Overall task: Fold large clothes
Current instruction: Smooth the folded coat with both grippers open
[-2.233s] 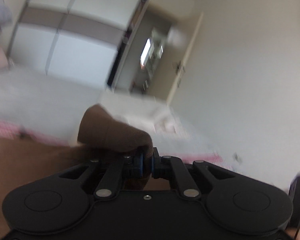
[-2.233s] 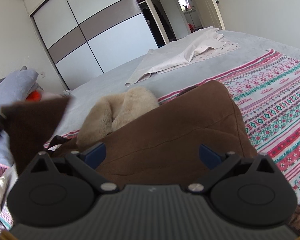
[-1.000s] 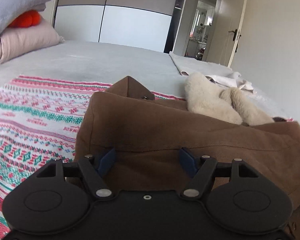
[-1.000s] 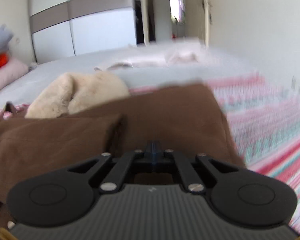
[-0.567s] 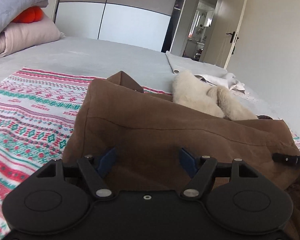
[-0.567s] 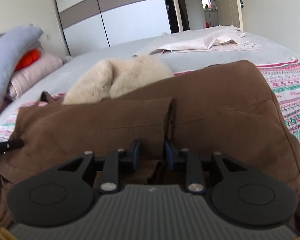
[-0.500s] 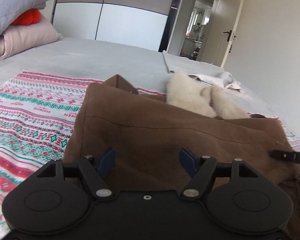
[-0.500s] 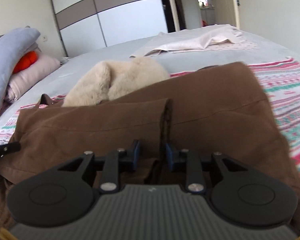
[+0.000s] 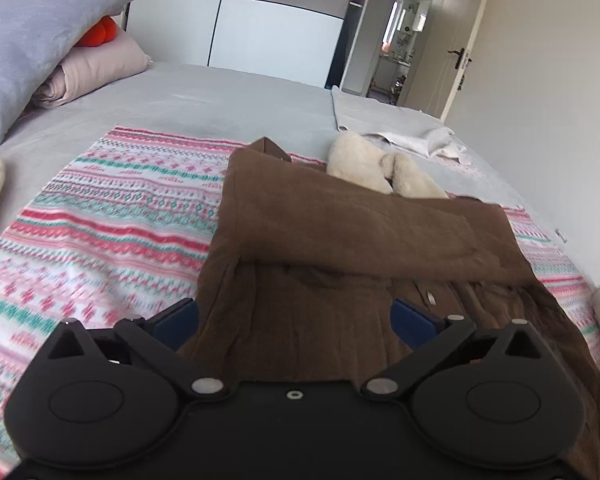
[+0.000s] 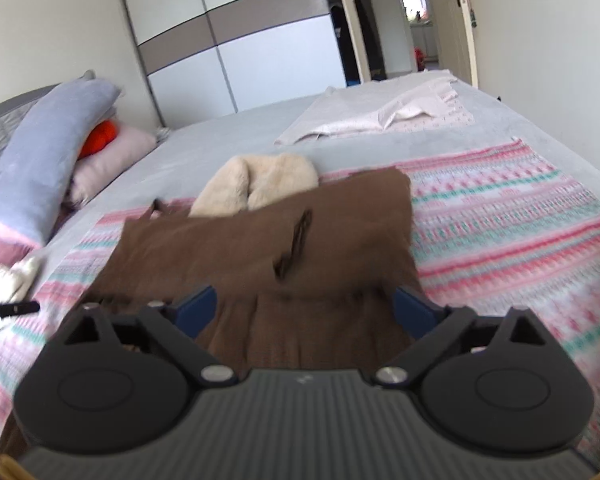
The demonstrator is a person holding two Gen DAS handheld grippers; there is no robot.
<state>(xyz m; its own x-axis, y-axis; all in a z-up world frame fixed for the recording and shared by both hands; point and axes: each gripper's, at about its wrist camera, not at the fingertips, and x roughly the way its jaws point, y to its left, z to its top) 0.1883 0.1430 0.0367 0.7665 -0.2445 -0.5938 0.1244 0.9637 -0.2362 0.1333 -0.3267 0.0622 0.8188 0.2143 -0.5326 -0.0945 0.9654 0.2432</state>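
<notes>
The brown coat lay folded on the patterned blanket on the bed, its near hem hidden behind both tools. The left gripper and right gripper stood wide apart, holding nothing. Blanket lay bare on both sides of the coat. Only the right view showed the sleeve seam; the fleece collar showed in both.

A patterned blanket covers the grey bed; pillows lie stacked near a sliding wardrobe
</notes>
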